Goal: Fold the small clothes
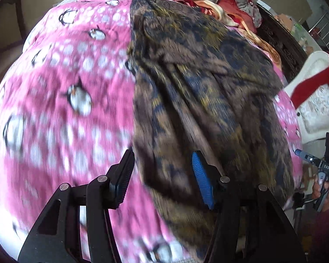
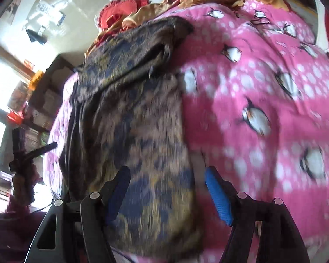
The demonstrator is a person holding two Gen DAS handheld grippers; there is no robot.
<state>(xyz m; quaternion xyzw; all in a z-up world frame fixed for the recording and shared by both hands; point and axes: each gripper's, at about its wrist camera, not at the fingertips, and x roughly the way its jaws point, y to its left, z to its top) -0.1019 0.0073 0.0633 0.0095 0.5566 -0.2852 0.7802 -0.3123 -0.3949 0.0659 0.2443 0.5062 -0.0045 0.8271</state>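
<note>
garment: brown, blue-and-gold patterned knit garment (image 1: 197, 92) lying lengthwise on pink penguin-print bed cover (image 1: 61, 87).
left tongs (image 1: 162, 175): wide, empty.
right tongs (image 2: 167, 188): wide, empty.
tip: pinch both near corners evenly before folding.

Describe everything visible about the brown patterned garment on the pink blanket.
The brown patterned garment looks like soft fabric, mottled with navy and mustard. It lies spread lengthwise on the pink penguin blanket, creased in long folds, its far end showing a dark opening. Both grippers stand open above its near end; neither one's fingers pinch it. Motion blur hides finer detail.
</note>
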